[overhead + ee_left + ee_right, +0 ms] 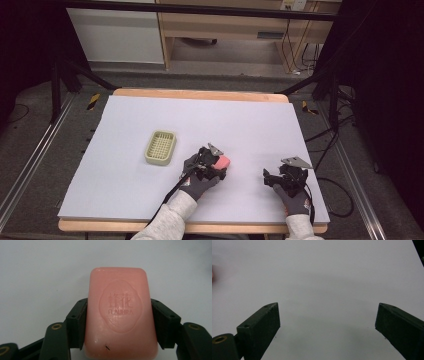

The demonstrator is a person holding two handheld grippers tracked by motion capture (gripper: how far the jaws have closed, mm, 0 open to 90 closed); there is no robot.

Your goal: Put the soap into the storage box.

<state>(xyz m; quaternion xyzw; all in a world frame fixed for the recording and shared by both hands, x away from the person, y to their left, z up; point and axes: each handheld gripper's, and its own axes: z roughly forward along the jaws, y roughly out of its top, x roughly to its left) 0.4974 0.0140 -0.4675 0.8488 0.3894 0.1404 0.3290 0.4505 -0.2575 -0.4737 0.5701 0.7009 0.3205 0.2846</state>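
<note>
The left gripper [216, 162] held a pink bar of soap [121, 315] by its two long sides, the jaws pressed flat against them near the bar's middle. In the high view the soap [223, 162] sat near the front centre of the table, just right of a pale green soap dish [161, 147]. The bar looked rigid, compact and moderately light. Its smooth, waxy faces were probably slippery, so the flat long sides offered the safest hold; excess pressure could mark the surface. The stamped top face was best left untouched. The right gripper [327, 322] rested apart on the right, its jaws spread wide with nothing between them. The table [250, 120] carried a plain, matte, light grey sheet over a wooden top. Beyond it stood pale wooden furniture, dark stands and loose cables on a grey floor.
</note>
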